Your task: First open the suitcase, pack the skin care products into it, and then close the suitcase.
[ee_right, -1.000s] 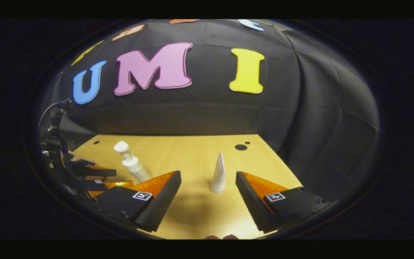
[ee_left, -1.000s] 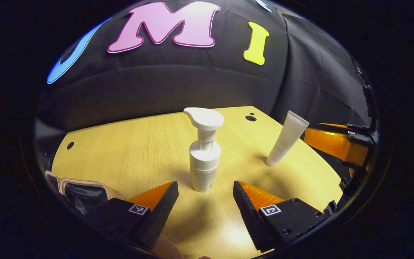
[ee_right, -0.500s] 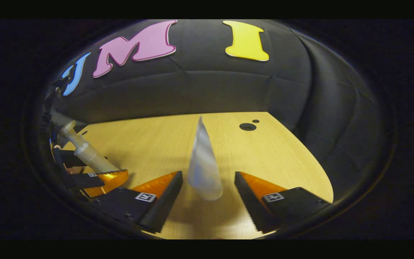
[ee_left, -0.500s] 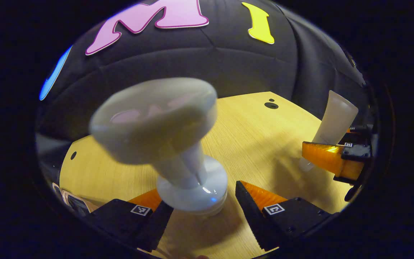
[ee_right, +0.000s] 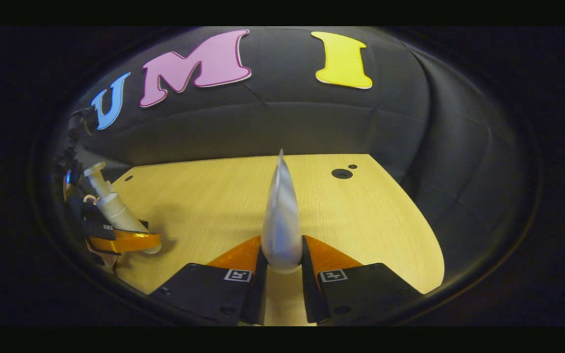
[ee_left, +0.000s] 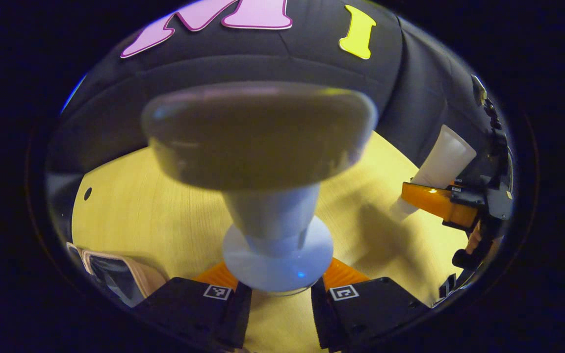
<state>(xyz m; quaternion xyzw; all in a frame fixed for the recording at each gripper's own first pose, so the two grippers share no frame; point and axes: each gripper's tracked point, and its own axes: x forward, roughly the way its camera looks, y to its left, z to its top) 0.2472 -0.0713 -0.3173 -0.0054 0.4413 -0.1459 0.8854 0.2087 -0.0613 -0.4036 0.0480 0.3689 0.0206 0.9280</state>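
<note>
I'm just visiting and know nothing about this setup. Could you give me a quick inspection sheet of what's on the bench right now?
Surface: wooden table, with small round holes near its far edge.
Job's things: white pump bottle and white tube, both upright on the table. Corner of the suitcase at the near left edge; open or closed cannot be told.
Clutter: nothing seen.
Grippers: left claw closed around the pump bottle's body; right claw closed around the tube's lower end.
Cables: a thin cable behind the left claw in the right gripper view.
Surroundings: black cloth booth wall behind the table.
</note>
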